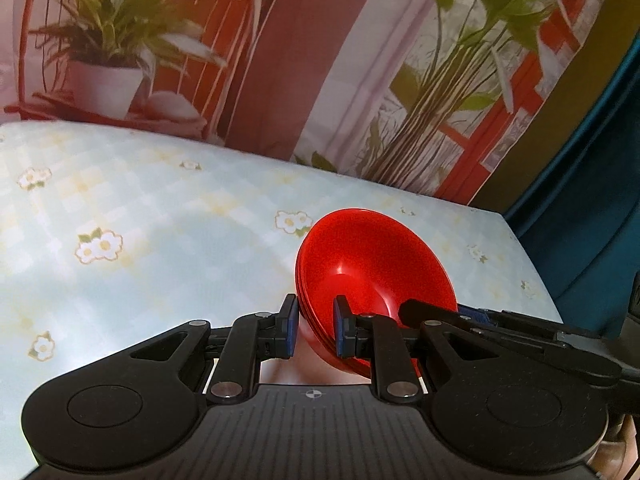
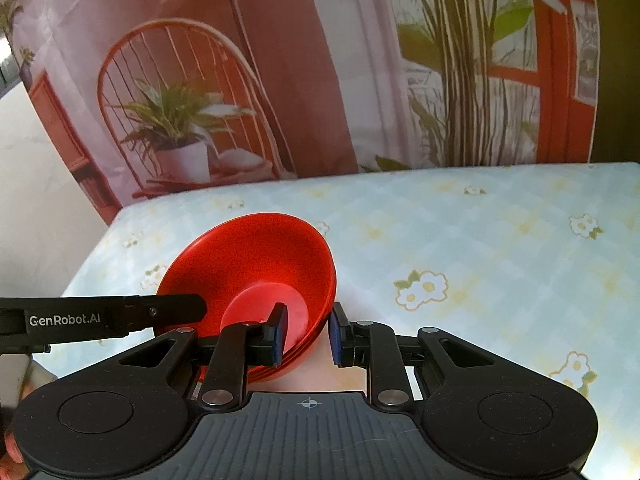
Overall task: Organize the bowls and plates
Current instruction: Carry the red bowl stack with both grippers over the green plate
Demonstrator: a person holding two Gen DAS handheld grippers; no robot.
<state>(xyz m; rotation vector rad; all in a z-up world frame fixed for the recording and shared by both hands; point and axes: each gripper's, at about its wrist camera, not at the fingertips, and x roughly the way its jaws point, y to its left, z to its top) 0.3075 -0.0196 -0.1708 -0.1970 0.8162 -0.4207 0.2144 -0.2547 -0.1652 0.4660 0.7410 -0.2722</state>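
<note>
A stack of red bowls [image 1: 372, 268] is held above the table between both grippers. My left gripper [image 1: 316, 328] is shut on the stack's left rim, one finger outside, one inside. The right gripper's finger [image 1: 432, 312] reaches in from the right. In the right wrist view the same stack of red bowls [image 2: 256, 272] sits left of centre, and my right gripper [image 2: 306, 332] is shut on its right rim. The left gripper's arm [image 2: 104, 318] enters from the left to the bowls' far rim.
The table [image 1: 160, 240] has a pale blue checked cloth with flowers. Behind it hangs a printed backdrop [image 1: 280, 60] of a chair, plants and a red window. The table's right edge [image 1: 532, 264] and left edge [image 2: 92, 256] are near.
</note>
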